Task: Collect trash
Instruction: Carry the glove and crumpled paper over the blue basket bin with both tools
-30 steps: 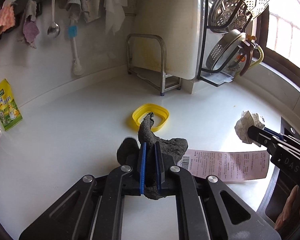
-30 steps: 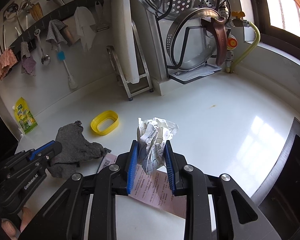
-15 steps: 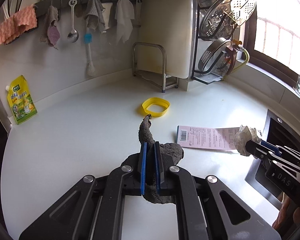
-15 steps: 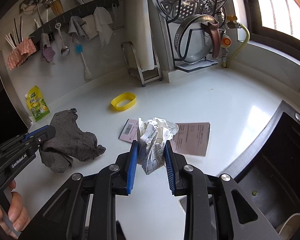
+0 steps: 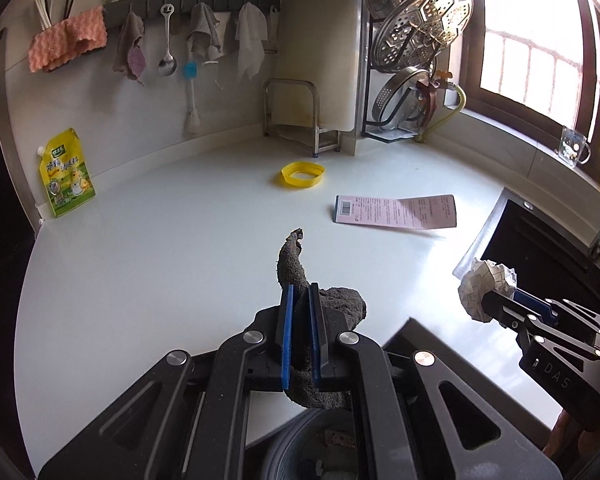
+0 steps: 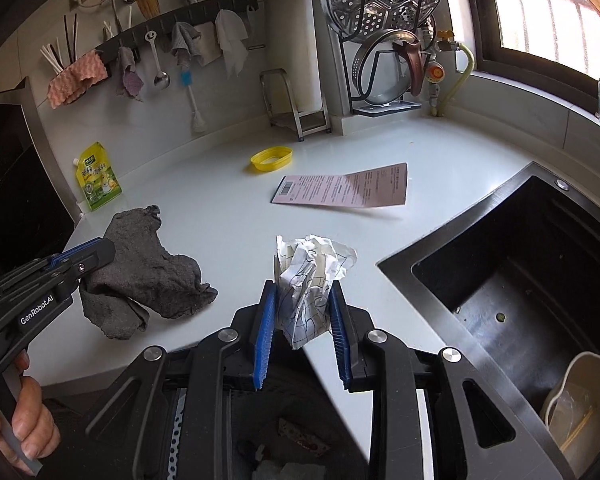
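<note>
My left gripper point(image 5: 300, 300) is shut on a dark grey rag point(image 5: 292, 264), also seen in the right wrist view point(image 6: 148, 264), held near the counter's front edge. My right gripper point(image 6: 302, 296) is shut on a crumpled white paper ball point(image 6: 308, 280), which also shows in the left wrist view point(image 5: 484, 288). A pink printed paper slip point(image 5: 396, 210) and a yellow plastic ring point(image 5: 302, 174) lie on the white counter point(image 5: 160, 240). A grey trash bin point(image 5: 300, 452) with scraps inside sits below both grippers, under the counter edge.
A black sink point(image 6: 520, 264) with a beige container point(image 6: 576, 400) is at the right. A yellow pouch point(image 5: 66, 172) leans on the back wall. A steel stand point(image 5: 296, 120), cutting board and pot-lid rack point(image 5: 412, 60) stand at the back.
Both grippers have pulled back from the middle of the counter toward its front edge, still holding the rag and the paper ball. The bin below has come into view.
</note>
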`<move>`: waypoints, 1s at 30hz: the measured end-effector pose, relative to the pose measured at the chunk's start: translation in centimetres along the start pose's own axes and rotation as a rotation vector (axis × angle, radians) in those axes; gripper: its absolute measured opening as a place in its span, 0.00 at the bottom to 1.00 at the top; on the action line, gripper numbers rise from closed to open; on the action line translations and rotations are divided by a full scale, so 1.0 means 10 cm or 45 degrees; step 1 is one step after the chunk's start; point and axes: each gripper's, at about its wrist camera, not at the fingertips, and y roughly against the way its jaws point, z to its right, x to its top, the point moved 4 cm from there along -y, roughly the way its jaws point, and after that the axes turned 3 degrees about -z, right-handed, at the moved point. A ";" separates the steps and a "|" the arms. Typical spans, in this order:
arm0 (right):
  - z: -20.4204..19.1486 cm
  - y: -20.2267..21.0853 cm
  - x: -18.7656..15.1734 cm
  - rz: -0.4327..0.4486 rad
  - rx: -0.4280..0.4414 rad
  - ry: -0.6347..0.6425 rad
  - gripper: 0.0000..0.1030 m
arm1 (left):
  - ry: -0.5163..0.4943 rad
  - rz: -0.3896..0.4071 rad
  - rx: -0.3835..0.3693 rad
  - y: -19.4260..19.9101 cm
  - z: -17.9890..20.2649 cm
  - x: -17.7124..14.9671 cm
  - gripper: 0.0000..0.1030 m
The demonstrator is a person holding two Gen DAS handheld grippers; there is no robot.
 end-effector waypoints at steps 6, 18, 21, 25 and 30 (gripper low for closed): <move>-0.14 0.23 -0.37 -0.012 0.001 0.007 0.25 | -0.040 0.013 0.014 0.26 0.04 -0.34 0.08; -0.22 0.56 -1.06 -0.050 0.026 -0.030 0.25 | -0.041 -0.038 -0.046 0.49 0.16 -0.91 0.08; -0.21 0.58 -1.24 -0.084 0.017 -0.021 0.25 | -0.047 -0.064 -0.052 0.45 0.21 -1.04 0.08; -0.18 0.59 -1.41 -0.117 0.020 -0.022 0.25 | -0.050 -0.097 -0.064 0.38 0.27 -1.17 0.08; -0.13 0.52 -1.53 -0.152 0.030 -0.032 0.25 | -0.066 -0.112 -0.054 0.30 0.30 -1.29 0.08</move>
